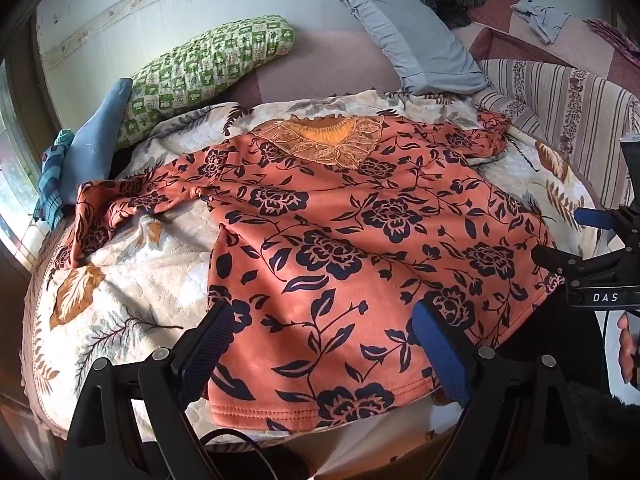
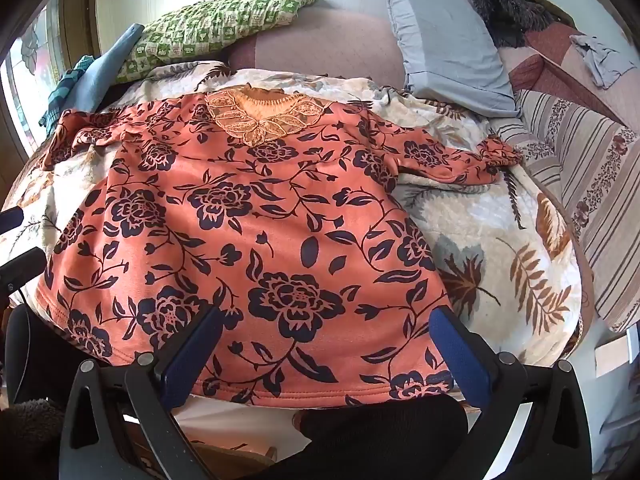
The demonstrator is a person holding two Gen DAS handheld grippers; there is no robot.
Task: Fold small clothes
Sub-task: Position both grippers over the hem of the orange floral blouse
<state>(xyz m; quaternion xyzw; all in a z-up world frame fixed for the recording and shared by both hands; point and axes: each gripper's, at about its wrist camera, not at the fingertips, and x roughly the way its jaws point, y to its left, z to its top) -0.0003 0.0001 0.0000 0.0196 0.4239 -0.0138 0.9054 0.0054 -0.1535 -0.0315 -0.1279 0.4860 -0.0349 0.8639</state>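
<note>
The floral top point(image 1: 360, 232) lies spread flat, front side up, on the leaf-print blanket point(image 1: 132, 280), directly ahead of both grippers. It is orange-pink with dark navy flowers and vines, and has a lace-trimmed neckline point(image 1: 324, 140) at the far end. Both sleeves extend sideways; each ends in a crumpled cuff. The hem lies nearest the grippers, at the blanket's near edge.

The left gripper point(image 1: 324, 320) has its jaws spread wide apart above the hem and holds nothing. Its left finger stands over the garment's left edge; its right finger stands over the fabric.

The right gripper point(image 2: 326, 322) is likewise spread wide and empty, with both fingers over the lower body of the top.

Beyond the top, from left to right, lie a blue cloth point(image 1: 100, 136), a green checked pillow point(image 1: 208, 64) and a grey pillow point(image 1: 408, 36).

Only the left wrist view shows the right gripper's body, at its right edge, with a hand point(image 1: 628, 344) below it. Only the right wrist view shows the full right sleeve point(image 2: 460, 156) and the blanket to its right.
</note>
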